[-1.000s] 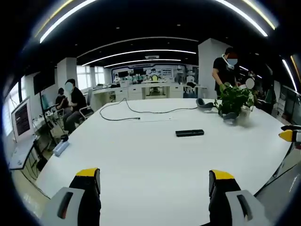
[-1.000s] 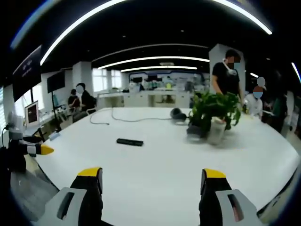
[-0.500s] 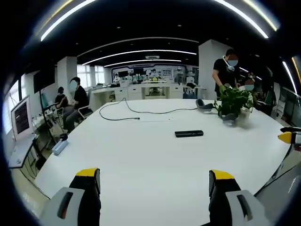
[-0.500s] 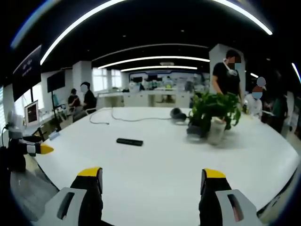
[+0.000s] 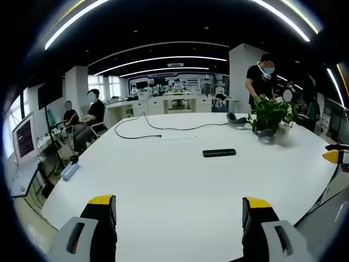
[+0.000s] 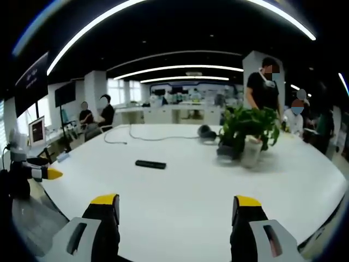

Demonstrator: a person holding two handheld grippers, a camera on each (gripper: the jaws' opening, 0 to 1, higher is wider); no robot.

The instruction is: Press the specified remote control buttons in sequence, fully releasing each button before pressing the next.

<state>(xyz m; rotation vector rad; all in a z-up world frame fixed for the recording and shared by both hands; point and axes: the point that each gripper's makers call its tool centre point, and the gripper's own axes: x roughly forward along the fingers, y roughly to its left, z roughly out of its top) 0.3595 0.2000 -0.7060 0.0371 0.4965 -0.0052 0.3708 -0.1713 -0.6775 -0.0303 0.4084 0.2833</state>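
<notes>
A slim black remote control (image 5: 219, 153) lies flat on the large white table (image 5: 163, 180), well ahead of my left gripper (image 5: 179, 210) and a little to its right. That gripper is open, jaws wide apart with nothing between them. In the right gripper view the remote control (image 6: 150, 164) lies ahead and to the left of my right gripper (image 6: 170, 209), which is open and holds nothing. The left gripper's yellow tip (image 6: 53, 173) pokes in at the left edge there. The right gripper's yellow tip (image 5: 332, 157) shows at the right edge of the left gripper view.
A potted green plant (image 6: 246, 134) stands on the table's right side, with a dark headset (image 6: 206, 132) beside it. A black cable (image 5: 147, 130) trails across the far part of the table. A person in black (image 6: 263, 87) stands behind the plant; others sit at the far left.
Both grippers and the remote stay where they were. A seated person in the left background has shifted position.
</notes>
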